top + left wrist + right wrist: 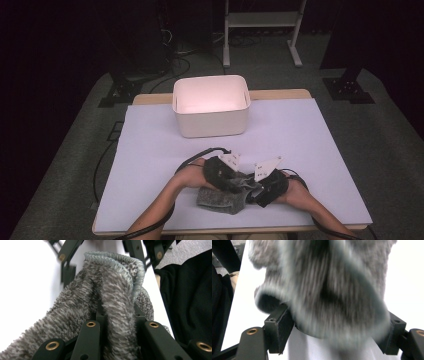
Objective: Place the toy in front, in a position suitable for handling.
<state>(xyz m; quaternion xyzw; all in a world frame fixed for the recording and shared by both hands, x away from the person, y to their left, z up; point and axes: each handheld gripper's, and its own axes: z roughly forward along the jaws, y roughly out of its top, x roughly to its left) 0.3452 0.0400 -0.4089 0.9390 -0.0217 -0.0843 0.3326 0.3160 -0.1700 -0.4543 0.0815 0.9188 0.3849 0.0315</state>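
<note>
- Counter (150,165) in the high view, a wooden top under a pale lavender sheet, carries a white rectangular plastic bin (211,105) at its far middle, well apart from the hands.
- Near the front edge of the sheet a grey fuzzy knitted cloth (222,197) lies bunched, its upper part lifted between the two tools.
- The left hand-held gripper (231,181) and the right hand-held gripper (256,190) meet over the cloth, each topped by a grey three-cornered plate, with forearms coming in from below.
- In the left gripper view the left hand-held gripper (119,322) has its black jaws pinching a fold of the grey cloth (100,297), whose light blue stitched hem arches across the top; dark clothing shows at the right.
- In the right gripper view the cloth (324,287) is blurred and bulges between the jaws of the right hand-held gripper (337,330), which stand fairly wide yet press its sides, so it is gripped.
</note>
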